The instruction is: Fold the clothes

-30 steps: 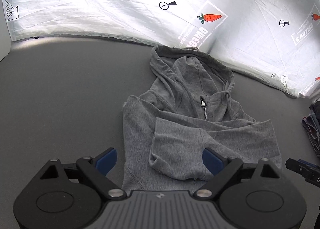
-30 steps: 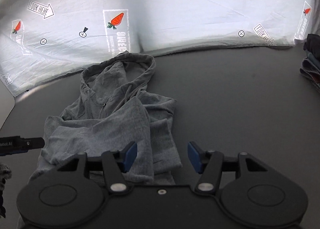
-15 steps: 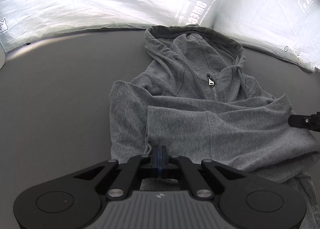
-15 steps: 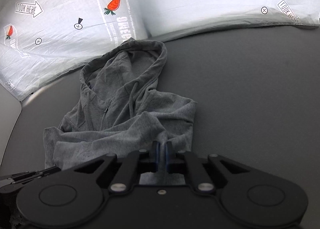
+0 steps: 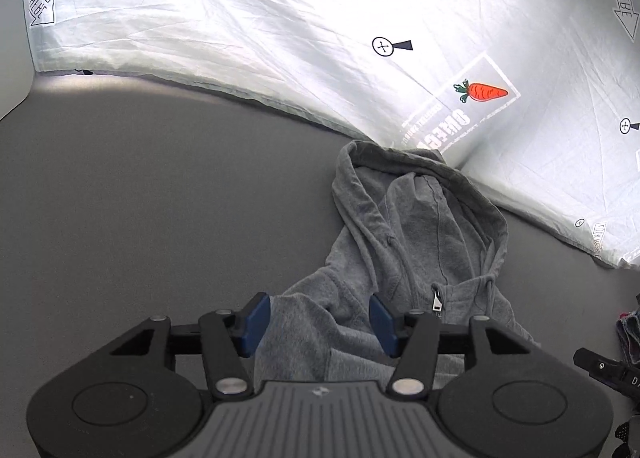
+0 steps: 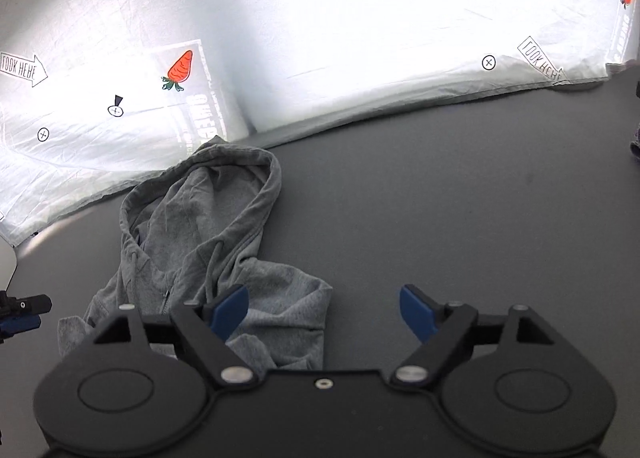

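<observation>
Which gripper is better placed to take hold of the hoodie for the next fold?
Left, probably. The left gripper is open with the grey hoodie fabric between its pads; the right gripper, also open, mostly frames bare table beside the hoodie's edge.

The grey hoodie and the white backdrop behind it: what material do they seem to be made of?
The hoodie looks like soft knitted cotton jersey or fleece, matte: heathered grey, limp folds, a ribbed hood edge and a metal-looking zipper pull. The backdrop seems a thin woven or synthetic sheet, slightly glossy: it glows with light, shows sharp creases and carries printed marks. The exact fibre of either cannot be told.
</observation>
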{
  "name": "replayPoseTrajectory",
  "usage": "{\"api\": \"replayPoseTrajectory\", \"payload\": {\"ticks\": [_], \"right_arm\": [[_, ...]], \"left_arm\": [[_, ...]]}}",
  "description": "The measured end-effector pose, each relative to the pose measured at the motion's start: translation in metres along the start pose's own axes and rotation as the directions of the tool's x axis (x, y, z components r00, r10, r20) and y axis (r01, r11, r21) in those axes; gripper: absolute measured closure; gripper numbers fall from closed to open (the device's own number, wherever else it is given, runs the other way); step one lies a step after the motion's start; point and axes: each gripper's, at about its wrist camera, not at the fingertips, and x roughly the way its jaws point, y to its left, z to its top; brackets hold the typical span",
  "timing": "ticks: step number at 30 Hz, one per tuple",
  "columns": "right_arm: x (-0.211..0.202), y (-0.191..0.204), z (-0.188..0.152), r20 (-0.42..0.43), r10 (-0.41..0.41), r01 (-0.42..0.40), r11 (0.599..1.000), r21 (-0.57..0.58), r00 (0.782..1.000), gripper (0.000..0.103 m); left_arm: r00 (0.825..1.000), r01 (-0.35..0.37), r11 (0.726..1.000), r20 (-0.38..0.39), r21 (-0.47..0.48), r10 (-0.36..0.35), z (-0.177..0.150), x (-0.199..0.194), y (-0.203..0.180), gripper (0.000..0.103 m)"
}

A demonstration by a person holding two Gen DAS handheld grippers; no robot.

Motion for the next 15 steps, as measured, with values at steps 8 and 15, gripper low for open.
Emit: {"api": "replayPoseTrajectory", "payload": {"ticks": [8,15], "right_arm": [[0.088,0.022,0.073,0.01,0.061,-0.061,0.997,-0.046,0.998,0.0],[0.154,0.046,0.098,-0.023,0.077,-0.08,0.988,-0.136,0.997,0.0]], "left_arm": [[0.994,-0.087,0.985,0.082,0.149,0.075,0.066,0.085,-0.033,0.002],[0.996,-0.067,0.972,0.08,0.224,0.051,0.09,0.147,-0.056,0.003]]}}
